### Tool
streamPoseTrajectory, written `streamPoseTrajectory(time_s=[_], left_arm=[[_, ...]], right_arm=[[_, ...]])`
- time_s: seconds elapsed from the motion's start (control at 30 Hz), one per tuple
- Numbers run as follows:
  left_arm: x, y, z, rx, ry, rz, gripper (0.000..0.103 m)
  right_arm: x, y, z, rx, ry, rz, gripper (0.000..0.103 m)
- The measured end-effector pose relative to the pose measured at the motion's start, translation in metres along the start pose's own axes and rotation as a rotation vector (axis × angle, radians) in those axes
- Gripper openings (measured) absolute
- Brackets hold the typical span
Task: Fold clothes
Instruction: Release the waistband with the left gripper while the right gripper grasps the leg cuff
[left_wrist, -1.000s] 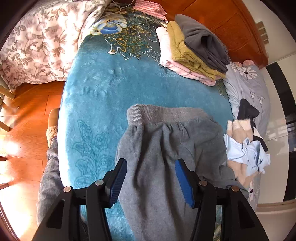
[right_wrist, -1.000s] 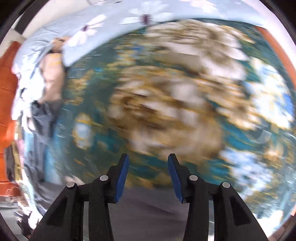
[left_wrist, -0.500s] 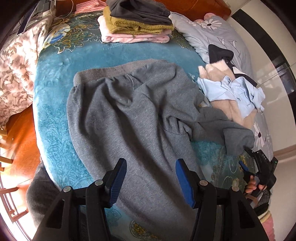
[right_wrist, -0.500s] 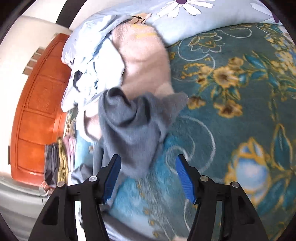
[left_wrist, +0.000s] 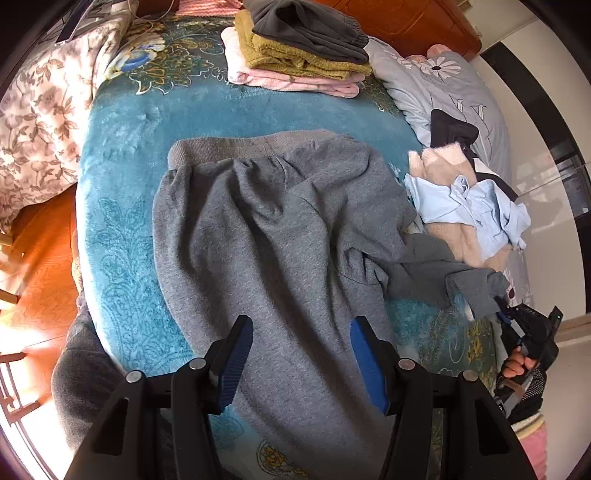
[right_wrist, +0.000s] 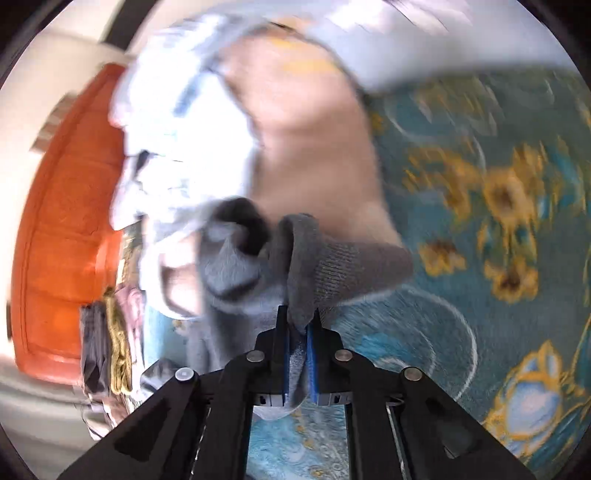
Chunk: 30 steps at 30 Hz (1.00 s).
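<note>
From the left wrist view, we see the grey sweatshirt (left_wrist: 273, 236) spread on a teal floral blanket (left_wrist: 122, 206), its ribbed hem at the far end and the body running toward the near edge. Our left gripper (left_wrist: 301, 363) hovers above the near part of the garment with its blue pads standing apart, nothing pinched between them. One sleeve (left_wrist: 443, 273) trails to the right, where our right gripper (left_wrist: 508, 319) holds its cuff. Far off sits a stack of folded clothes (left_wrist: 299, 51); to the right lies a loose heap of unfolded clothes (left_wrist: 472, 206).

Through the right wrist view, much is blurred, yet we see the right gripper (right_wrist: 298, 338) clamped narrow on the sleeve's ribbed cuff (right_wrist: 332, 269), grey cloth squeezed between its pads. Beyond it lies the blurred heap (right_wrist: 229, 129), with the blanket (right_wrist: 480, 229) on the right.
</note>
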<state>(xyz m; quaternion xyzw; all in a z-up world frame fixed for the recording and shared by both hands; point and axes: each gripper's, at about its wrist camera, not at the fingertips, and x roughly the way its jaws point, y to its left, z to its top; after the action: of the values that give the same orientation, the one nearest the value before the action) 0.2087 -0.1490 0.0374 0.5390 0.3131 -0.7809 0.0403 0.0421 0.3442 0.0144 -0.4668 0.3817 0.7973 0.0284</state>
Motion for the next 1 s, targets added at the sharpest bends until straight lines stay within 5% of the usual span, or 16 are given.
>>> streamPoseTrajectory(time_s=[0.27, 0.43, 0.7, 0.8, 0.83, 0.9, 1.0], left_arm=[[-0.002, 0.005, 0.002, -0.03, 0.006, -0.046, 0.059], [0.001, 0.01, -0.002, -0.047, 0.023, -0.051, 0.059], [0.0, 0.014, -0.001, -0.047, 0.018, -0.066, 0.059], [0.011, 0.016, -0.001, -0.05, 0.041, -0.069, 0.059], [0.015, 0.016, -0.002, -0.053, 0.053, -0.07, 0.059], [0.024, 0.016, -0.005, -0.056, 0.077, -0.071, 0.059], [0.035, 0.016, -0.008, -0.054, 0.109, -0.072, 0.059]], right_arm=[[-0.101, 0.121, -0.019, -0.525, -0.136, 0.026, 0.006], [-0.077, 0.179, -0.081, -0.794, 0.036, 0.04, 0.007], [0.055, 0.149, -0.187, -0.729, 0.346, 0.005, 0.011], [0.046, 0.15, -0.185, -0.716, 0.4, 0.105, 0.038], [0.035, 0.151, -0.182, -0.724, 0.402, 0.146, 0.047], [0.006, 0.155, -0.172, -0.762, 0.341, 0.183, 0.047], [-0.021, 0.15, -0.15, -0.798, 0.221, 0.128, 0.049]])
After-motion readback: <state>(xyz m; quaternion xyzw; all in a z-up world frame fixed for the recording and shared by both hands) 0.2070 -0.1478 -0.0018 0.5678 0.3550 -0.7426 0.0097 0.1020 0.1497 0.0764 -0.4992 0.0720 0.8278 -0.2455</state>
